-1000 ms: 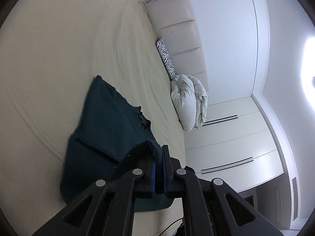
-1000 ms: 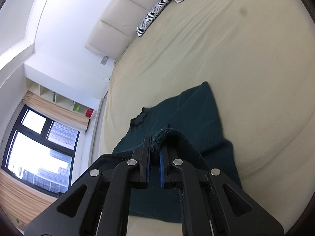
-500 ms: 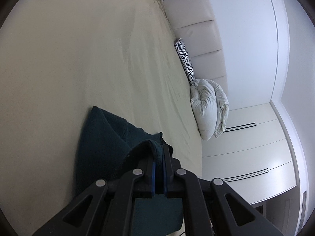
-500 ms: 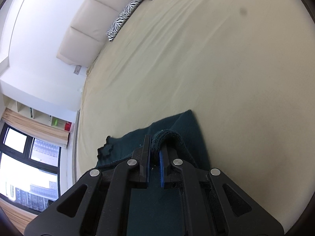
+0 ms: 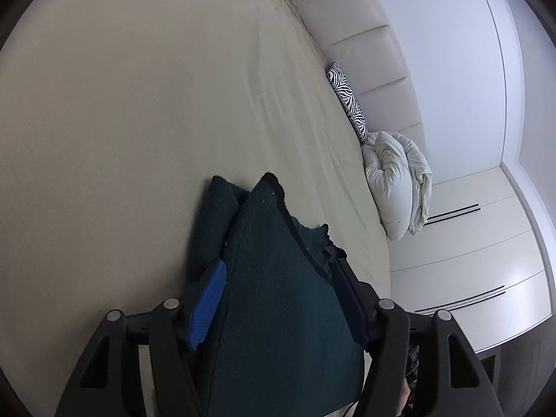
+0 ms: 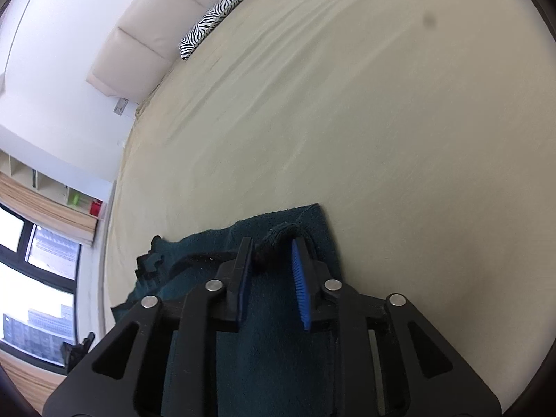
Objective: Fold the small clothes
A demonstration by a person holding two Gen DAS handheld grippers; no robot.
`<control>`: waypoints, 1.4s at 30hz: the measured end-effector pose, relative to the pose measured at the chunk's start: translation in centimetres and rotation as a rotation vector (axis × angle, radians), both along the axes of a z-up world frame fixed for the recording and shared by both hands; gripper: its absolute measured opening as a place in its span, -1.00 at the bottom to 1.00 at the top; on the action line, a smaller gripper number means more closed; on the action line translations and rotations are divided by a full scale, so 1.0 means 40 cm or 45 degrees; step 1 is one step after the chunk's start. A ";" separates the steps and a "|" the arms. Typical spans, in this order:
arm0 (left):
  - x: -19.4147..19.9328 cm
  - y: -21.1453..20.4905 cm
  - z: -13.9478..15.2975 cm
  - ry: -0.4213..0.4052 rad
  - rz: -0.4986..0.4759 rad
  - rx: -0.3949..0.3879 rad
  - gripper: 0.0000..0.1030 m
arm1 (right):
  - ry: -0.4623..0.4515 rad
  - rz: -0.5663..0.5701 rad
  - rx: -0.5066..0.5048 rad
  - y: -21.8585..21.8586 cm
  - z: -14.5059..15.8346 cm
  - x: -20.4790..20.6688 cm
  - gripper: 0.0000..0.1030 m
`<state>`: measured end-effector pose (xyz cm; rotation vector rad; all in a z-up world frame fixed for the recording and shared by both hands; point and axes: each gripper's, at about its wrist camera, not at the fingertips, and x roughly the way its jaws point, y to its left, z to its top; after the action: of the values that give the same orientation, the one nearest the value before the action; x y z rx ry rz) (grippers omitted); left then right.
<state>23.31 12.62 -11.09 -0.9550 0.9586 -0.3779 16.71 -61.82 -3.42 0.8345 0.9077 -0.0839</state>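
In the left wrist view, the left gripper [image 5: 274, 299] was pinched tight on the dark green garment [image 5: 278, 278] half a second ago; now its jaws stand wide apart. The blue pads [image 5: 205, 304] sit on either side of the cloth, which lies loose between them, and whether the pads touch it cannot be told. The garment lies folded on the cream bedsheet [image 5: 139, 121] at the near edge of the bed, one pointed corner reaching toward the far side over a second layer just to its left. Far off to the right, a zebra-striped cushion [image 5: 349, 100] and a bundled white duvet [image 5: 398, 187] rest against the padded headboard [image 5: 361, 34], with white wardrobe doors [image 5: 469, 253] beyond.

In the right wrist view, the right gripper [image 6: 271, 278] has also let go since the earlier frame: its jaws were closed on a rolled edge of cloth and are now parted to a medium gap. The rolled edge [image 6: 281, 236] of the garment [image 6: 278, 330] stands up between the fingertips, close beside the left one. The cloth spreads flat beneath the gripper on the bedsheet [image 6: 330, 121], its ragged end trailing left toward the window [image 6: 34, 295].
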 end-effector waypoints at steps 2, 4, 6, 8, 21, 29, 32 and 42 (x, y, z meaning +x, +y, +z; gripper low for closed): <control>-0.034 -0.009 0.005 -0.022 -0.022 0.041 0.27 | -0.019 -0.005 -0.023 -0.004 0.023 -0.028 -0.20; -0.080 -0.017 0.006 -0.037 -0.039 0.091 0.27 | -0.037 -0.012 -0.084 -0.006 0.049 -0.065 0.11; -0.124 -0.017 0.006 -0.051 -0.047 0.125 0.27 | -0.028 0.022 -0.144 0.000 0.064 -0.099 0.12; -0.156 -0.019 0.005 -0.061 -0.053 0.161 0.27 | -0.013 0.066 -0.185 0.012 0.073 -0.133 0.12; -0.248 -0.055 -0.022 -0.090 -0.119 0.386 -0.30 | 0.077 0.195 -0.318 0.103 0.020 -0.307 0.07; -0.267 -0.069 -0.019 -0.131 -0.142 0.484 -0.41 | 0.086 0.227 -0.370 0.126 0.019 -0.321 0.07; -0.275 -0.065 -0.015 -0.139 -0.131 0.489 -0.43 | 0.083 0.235 -0.399 0.135 0.026 -0.323 0.07; -0.300 -0.081 0.009 -0.231 -0.100 0.647 -0.42 | 0.076 0.252 -0.464 0.156 0.038 -0.326 -0.01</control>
<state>11.30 9.37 -10.75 -0.4147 0.8694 -0.2623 3.66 -55.60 -1.90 0.4035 0.9903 -0.0988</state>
